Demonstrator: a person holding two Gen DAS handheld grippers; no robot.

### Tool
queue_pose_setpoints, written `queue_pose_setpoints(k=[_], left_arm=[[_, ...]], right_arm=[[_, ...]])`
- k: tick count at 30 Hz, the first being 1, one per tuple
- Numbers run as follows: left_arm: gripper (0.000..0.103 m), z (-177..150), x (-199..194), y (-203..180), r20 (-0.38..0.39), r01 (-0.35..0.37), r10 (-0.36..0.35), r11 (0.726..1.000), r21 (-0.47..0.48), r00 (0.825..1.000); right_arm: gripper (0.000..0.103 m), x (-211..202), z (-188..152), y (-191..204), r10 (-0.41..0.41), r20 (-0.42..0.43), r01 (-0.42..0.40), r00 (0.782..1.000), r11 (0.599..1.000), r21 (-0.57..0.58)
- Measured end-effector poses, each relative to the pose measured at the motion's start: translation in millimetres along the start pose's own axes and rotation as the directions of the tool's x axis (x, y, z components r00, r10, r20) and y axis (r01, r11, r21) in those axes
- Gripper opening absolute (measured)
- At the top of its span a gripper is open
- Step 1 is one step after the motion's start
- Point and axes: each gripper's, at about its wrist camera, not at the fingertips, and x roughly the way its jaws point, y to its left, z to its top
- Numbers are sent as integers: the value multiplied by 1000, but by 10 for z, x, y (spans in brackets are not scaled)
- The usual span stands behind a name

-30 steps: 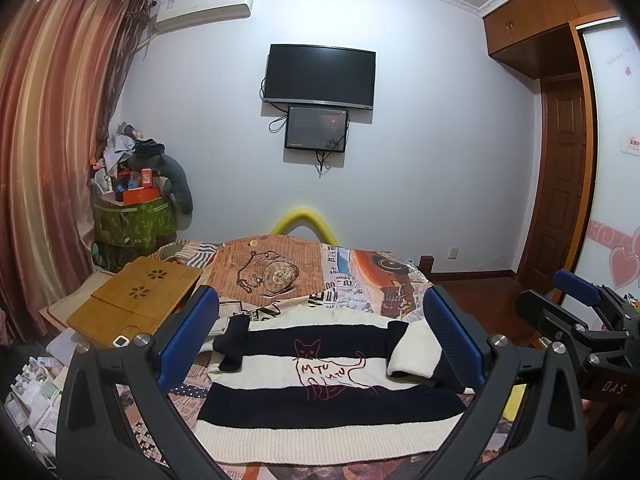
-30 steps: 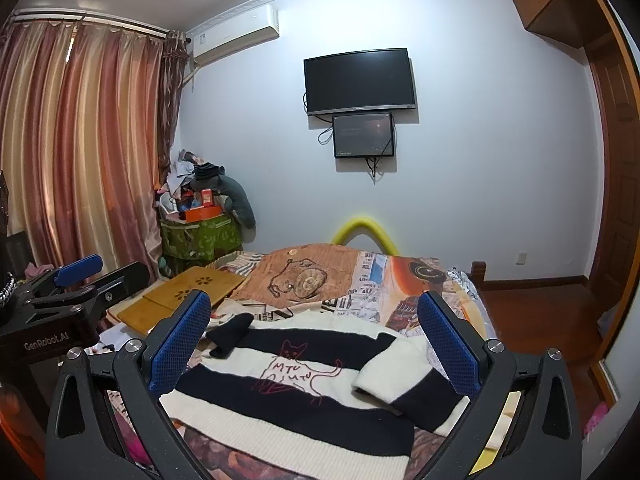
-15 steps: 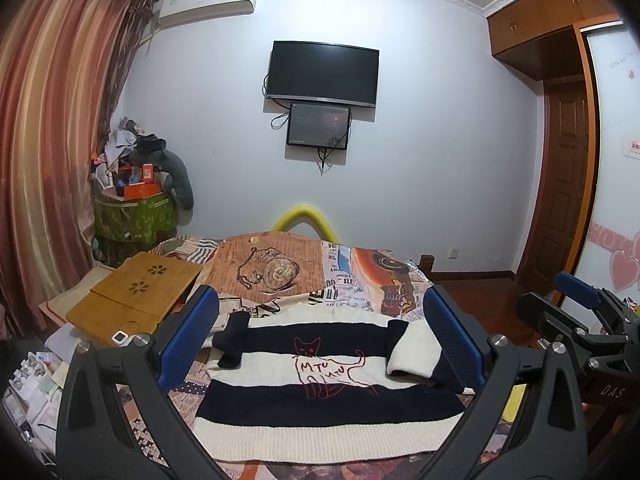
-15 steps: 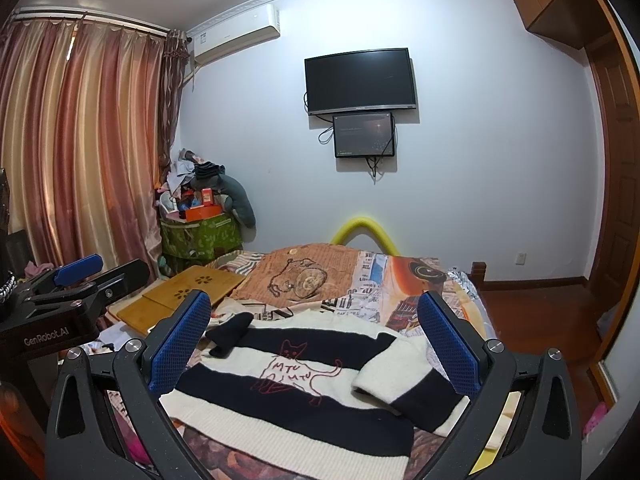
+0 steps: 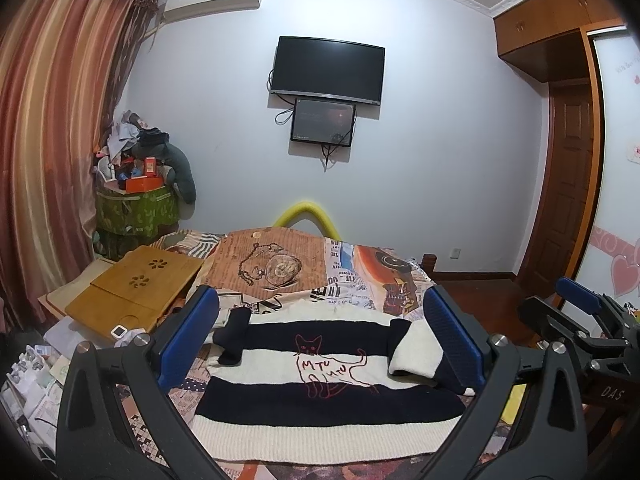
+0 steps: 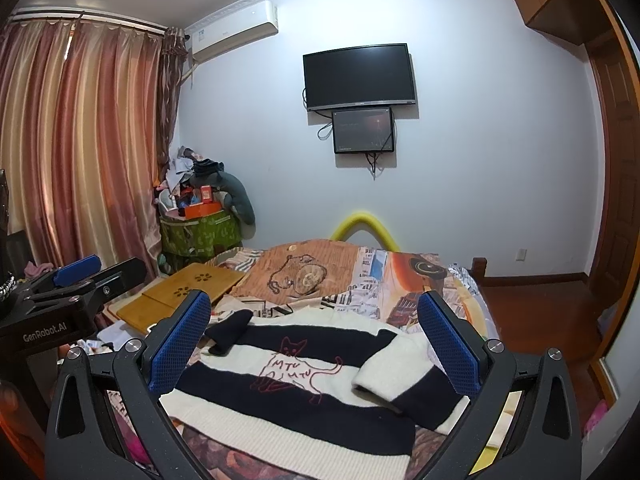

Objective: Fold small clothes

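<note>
A black-and-white striped sweater (image 5: 324, 400) with a red cat drawing lies flat on the bed, both sleeves folded inward; it also shows in the right wrist view (image 6: 296, 404). My left gripper (image 5: 320, 340) is open and empty, held above the near part of the sweater. My right gripper (image 6: 312, 348) is open and empty too, above the sweater's right side. The right gripper shows at the right edge of the left wrist view (image 5: 580, 320), and the left gripper at the left edge of the right wrist view (image 6: 76, 288).
The bed carries a patterned quilt (image 5: 280, 268). A wooden lap desk (image 5: 136, 292) lies at the bed's left, with papers and boxes (image 5: 28, 376) near it. A cluttered green bin (image 5: 136, 208) stands by the curtain. A wooden door (image 5: 568, 184) is at the right.
The left wrist view has shifted slightly, with the room sliding a little to the right and down. The sweater and the right gripper have not moved.
</note>
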Motion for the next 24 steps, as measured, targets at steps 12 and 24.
queue_pose_setpoints(k=[12,24], left_arm=[[103,56,574,98,-13,-1,2,998,64,1000],[103,53,2426,553,-300,-59,77,996,70,951]], right_arm=[[103,373,-50,-170,-49,-57,49,997,999,-10],[102,1301,-159,-582,-150,-189,141,971,988,-59]])
